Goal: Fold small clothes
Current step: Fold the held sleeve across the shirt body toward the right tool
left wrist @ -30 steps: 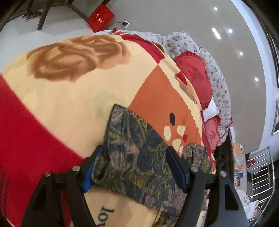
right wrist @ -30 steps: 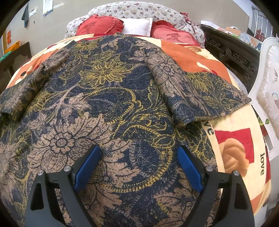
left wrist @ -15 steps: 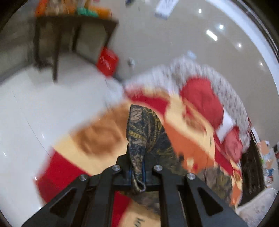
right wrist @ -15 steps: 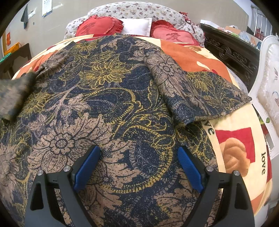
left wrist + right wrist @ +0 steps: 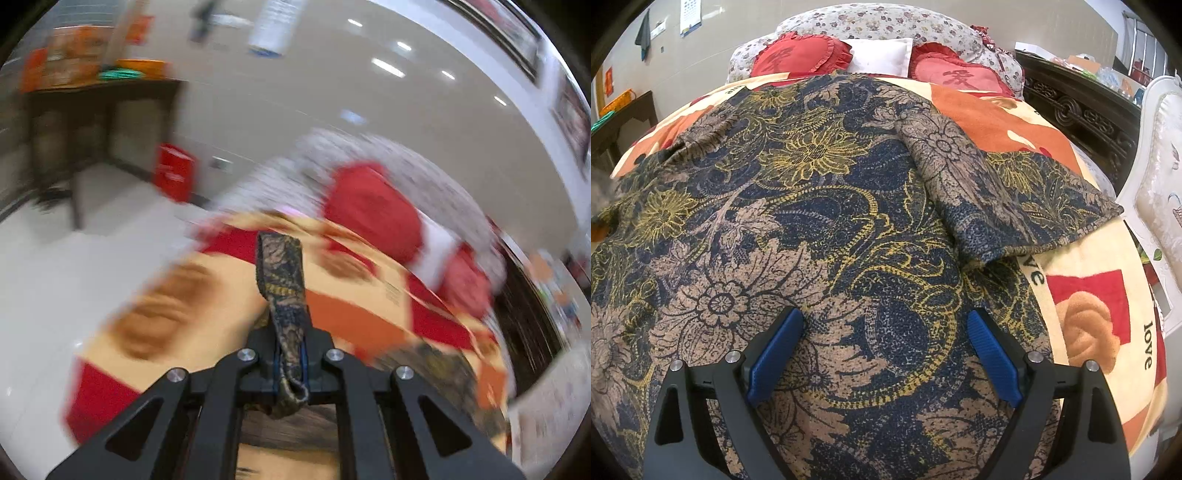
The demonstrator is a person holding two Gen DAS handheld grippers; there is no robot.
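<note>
While raised, left tongs (image 5: 290, 363) nipping garment (image 5: 282, 273) (right tongs (image 5: 884, 354) agape)

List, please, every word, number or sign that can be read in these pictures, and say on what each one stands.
"love": on the blanket, at its right edge.
"love", upper part hidden by the floral garment: on the blanket.
One red character on each heart cushion; I cannot read them surely.
Wall papers: too small.
Left wrist view: too blurred.
</note>
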